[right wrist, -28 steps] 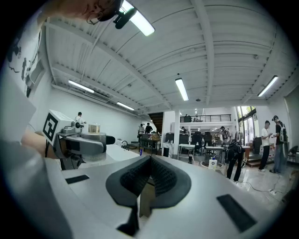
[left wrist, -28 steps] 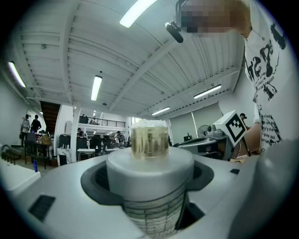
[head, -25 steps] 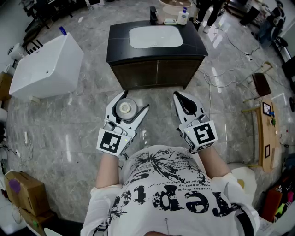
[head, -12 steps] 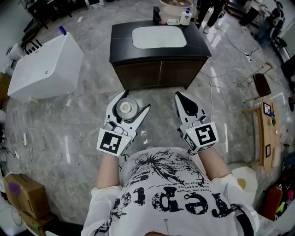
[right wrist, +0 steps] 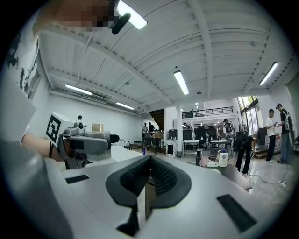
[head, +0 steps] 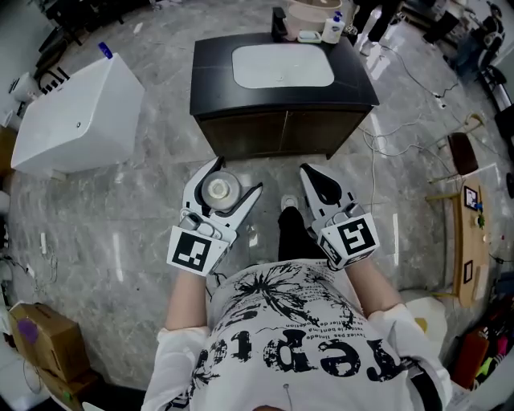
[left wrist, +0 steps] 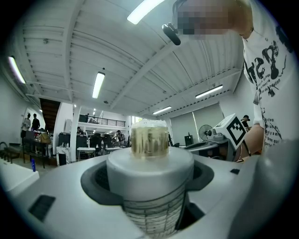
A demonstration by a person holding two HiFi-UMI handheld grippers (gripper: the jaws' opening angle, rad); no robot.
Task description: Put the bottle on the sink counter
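My left gripper is shut on a clear bottle with a white collar and a pale cap, held upright at chest height. In the left gripper view the bottle fills the gap between the jaws, cap pointing up. To its right my right gripper is shut, its dark pads pressed together with nothing between them. The sink counter, black with a white basin, stands ahead of both grippers across a strip of marble floor.
A white bathtub sits at the left. A pink bowl and small bottles crowd the counter's back edge. Cables trail on the floor at the right, near a wooden shelf. A cardboard box lies at the lower left.
The sink counter has drawn slightly nearer and shifted in the head view as the person steps forward; a foot now shows between the grippers. Both grippers keep their pose.
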